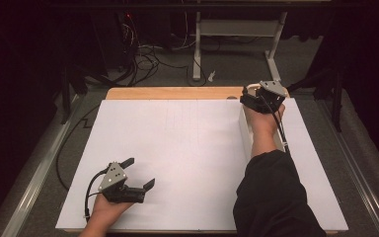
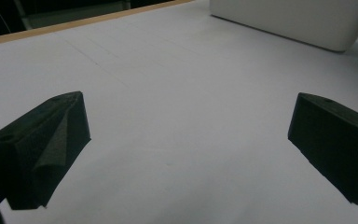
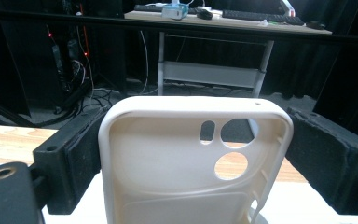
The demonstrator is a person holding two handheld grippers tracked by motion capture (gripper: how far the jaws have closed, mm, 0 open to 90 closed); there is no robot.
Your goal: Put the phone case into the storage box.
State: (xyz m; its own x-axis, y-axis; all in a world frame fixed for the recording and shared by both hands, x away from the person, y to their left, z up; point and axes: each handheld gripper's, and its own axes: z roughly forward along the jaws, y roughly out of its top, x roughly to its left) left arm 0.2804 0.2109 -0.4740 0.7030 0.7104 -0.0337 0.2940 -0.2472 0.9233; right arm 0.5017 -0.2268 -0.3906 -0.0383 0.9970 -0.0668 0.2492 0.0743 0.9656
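Two black jaws of the right gripper (image 3: 193, 163) rise at the bottom of the right gripper view and press against the two long sides of a cream phone case (image 3: 186, 168), which stands upright between them with its hollow inner side facing the camera. Three camera cut-outs pierce the case near its top right corner. From the high view, the right gripper (image 1: 257, 98) sits at the far right of the table, near its wooden back edge (image 1: 172, 93), held by a hand on a dark-sleeved arm (image 1: 271, 197). A white box-like object (image 1: 244, 129) lies just beside that forearm. Well apart from it, at the near left, the left gripper (image 1: 139, 174) rests low over the white table sheet (image 1: 177, 148), its jaws spread wide with nothing between them. Its own view shows bare white surface between the two jaws and the white box (image 2: 298, 21) at the far right. Beyond the table, cables trail across a grey floor (image 1: 168, 64).
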